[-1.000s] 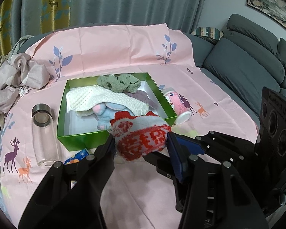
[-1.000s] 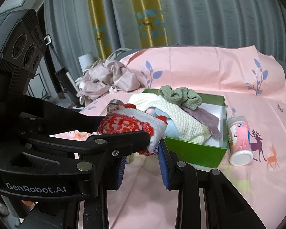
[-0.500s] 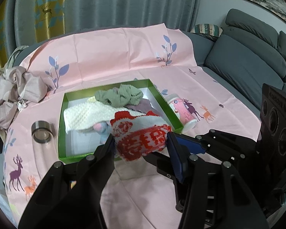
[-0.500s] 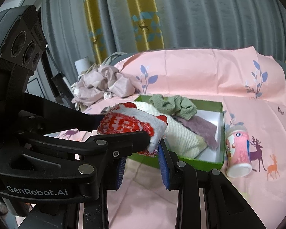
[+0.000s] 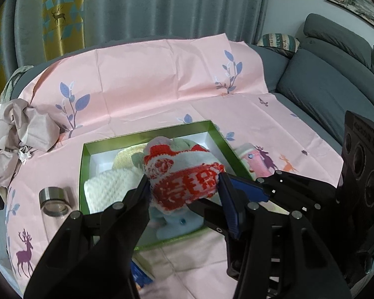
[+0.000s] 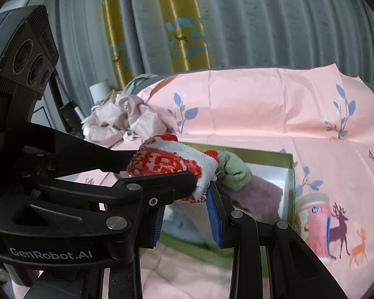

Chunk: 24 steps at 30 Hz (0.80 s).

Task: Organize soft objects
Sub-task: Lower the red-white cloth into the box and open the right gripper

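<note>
A folded red and white knitted cloth [image 5: 184, 177] is held above the green box [image 5: 86, 164]. My left gripper [image 5: 183, 186] is shut on it. My right gripper [image 6: 187, 191] grips the same cloth [image 6: 167, 162] from the other side. The box [image 6: 290, 186] holds a white knitted cloth [image 5: 107, 189], a green cloth [image 6: 233, 172], a purple cloth [image 6: 259, 194] and a light blue soft toy [image 5: 177, 224]. The cloth hides much of the box's middle.
A glass bottle with a metal cap [image 5: 53, 200] lies left of the box. A pink bottle [image 5: 255, 162] lies right of it, also in the right wrist view [image 6: 314, 224]. Crumpled beige fabric [image 5: 15, 134] is at far left. A grey sofa [image 5: 331, 87] is at right.
Both grippers have carried the red and white cloth forward, from in front of the box to over its contents. The box now looks closer and lower in both views.
</note>
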{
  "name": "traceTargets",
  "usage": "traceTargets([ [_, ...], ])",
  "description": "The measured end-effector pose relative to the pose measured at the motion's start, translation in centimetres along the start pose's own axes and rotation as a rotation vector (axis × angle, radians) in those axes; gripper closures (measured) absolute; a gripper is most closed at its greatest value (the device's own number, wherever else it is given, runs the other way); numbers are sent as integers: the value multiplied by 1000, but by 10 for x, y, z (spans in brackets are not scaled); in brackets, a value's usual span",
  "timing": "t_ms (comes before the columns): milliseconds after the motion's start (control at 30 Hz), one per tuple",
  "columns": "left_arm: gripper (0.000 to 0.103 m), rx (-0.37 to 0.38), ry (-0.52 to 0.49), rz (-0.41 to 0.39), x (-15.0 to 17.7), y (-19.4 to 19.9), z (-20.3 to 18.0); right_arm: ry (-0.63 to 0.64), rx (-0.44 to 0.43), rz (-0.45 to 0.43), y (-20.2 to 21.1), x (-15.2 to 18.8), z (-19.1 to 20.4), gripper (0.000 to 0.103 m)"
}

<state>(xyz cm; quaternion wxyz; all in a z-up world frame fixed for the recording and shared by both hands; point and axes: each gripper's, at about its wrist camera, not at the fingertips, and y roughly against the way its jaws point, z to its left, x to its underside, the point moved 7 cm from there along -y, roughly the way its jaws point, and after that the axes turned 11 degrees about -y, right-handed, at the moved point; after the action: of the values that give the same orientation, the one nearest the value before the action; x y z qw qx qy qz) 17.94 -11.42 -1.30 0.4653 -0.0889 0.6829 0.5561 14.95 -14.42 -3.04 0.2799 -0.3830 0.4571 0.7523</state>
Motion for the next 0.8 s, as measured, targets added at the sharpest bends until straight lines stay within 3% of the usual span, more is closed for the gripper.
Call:
traceTargets([
  [800,51,-18,-2,67,-10,-56,20,-32,36,56,-58,-4,-30,69],
])
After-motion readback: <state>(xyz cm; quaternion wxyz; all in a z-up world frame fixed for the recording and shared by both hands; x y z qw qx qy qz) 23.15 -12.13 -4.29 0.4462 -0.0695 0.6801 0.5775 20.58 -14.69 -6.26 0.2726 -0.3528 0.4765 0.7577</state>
